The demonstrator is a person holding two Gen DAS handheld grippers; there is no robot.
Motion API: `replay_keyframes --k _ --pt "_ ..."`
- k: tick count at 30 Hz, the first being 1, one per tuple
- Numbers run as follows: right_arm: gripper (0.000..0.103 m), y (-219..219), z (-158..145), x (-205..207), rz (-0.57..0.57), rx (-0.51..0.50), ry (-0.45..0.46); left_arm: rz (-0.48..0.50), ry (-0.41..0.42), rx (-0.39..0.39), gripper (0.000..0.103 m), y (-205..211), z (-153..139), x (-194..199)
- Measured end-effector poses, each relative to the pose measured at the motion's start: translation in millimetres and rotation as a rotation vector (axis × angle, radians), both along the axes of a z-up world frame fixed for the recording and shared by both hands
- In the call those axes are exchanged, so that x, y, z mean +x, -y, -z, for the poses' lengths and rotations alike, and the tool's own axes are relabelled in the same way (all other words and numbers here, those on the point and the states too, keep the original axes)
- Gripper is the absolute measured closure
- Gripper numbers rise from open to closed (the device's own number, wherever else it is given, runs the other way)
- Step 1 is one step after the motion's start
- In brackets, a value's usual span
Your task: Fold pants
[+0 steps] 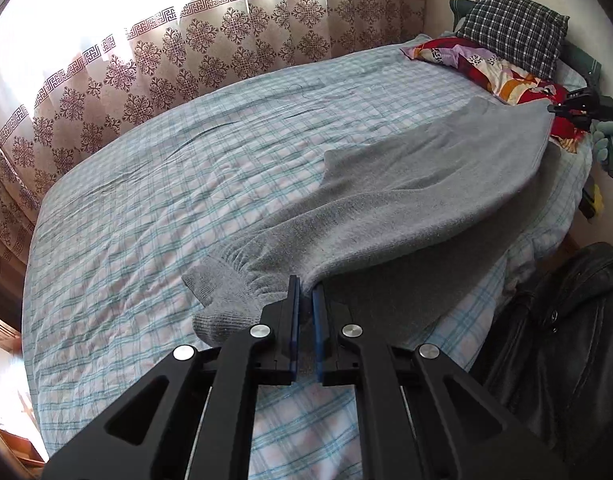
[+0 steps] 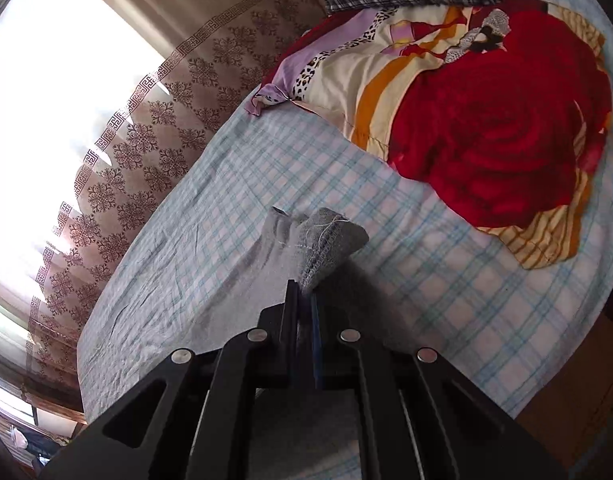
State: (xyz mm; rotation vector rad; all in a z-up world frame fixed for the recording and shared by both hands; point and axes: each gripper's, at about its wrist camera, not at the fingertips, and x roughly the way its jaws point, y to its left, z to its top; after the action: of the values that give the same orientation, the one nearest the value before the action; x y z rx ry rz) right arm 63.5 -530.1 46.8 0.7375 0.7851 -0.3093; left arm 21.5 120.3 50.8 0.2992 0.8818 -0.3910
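Note:
The grey knit pants (image 1: 426, 176) hang stretched above the checked bed sheet (image 1: 146, 200), held at both ends. My left gripper (image 1: 305, 284) is shut on the fabric just beside the ribbed ankle cuffs (image 1: 222, 304). In the left wrist view my right gripper (image 1: 554, 109) grips the far waist end near the red pillow. In the right wrist view my right gripper (image 2: 304, 294) is shut on a bunched corner of the pants (image 2: 322, 240), lifted above the sheet (image 2: 426, 280).
A red floral pillow (image 2: 498, 128) and a dark plaid pillow (image 1: 514, 28) lie at the head of the bed. A patterned curtain (image 1: 186, 52) runs along the far side. A black leather jacket (image 1: 566, 332) is at the near right.

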Motion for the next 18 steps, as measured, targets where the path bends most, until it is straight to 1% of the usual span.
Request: replay_keyframes --k 4,6,9,12,13,14,16,18 --pt "0.098 6.0 25.7 -18.9 0.035 0.041 -0.033 0.025 -0.022 0.025 0.097 4.0 12.8 -7.9" --pt "0.098 4.4 30.9 -25.6 0.040 0.040 -0.041 0.032 -0.031 0.037 0.097 4.0 17.9 -11.1" --pt "0.098 -5.6 24.1 -31.4 0.024 -0.024 -0.034 0.041 -0.043 0.053 0.097 2.5 24.8 -15.7" --pt "0.098 -10.0 16.6 -35.2 0.016 -0.055 -0.024 0.035 -0.075 0.055 0.097 0.6 34.3 -14.6" --pt "0.098 -10.6 17.4 -35.2 0.013 -0.073 -0.038 0.032 -0.085 0.057 0.096 -0.3 38.9 -13.7" --pt "0.098 -10.8 20.3 -34.3 0.011 -0.092 -0.057 0.022 -0.097 0.058 0.093 -1.5 44.3 -12.5" --pt "0.098 -12.0 32.8 -32.2 0.007 -0.116 -0.110 0.014 -0.123 0.042 0.091 -3.7 55.5 -11.6" --pt "0.098 -11.9 46.5 -32.2 0.011 -0.121 -0.151 0.008 -0.146 0.045 0.088 -3.8 65.6 -12.0"
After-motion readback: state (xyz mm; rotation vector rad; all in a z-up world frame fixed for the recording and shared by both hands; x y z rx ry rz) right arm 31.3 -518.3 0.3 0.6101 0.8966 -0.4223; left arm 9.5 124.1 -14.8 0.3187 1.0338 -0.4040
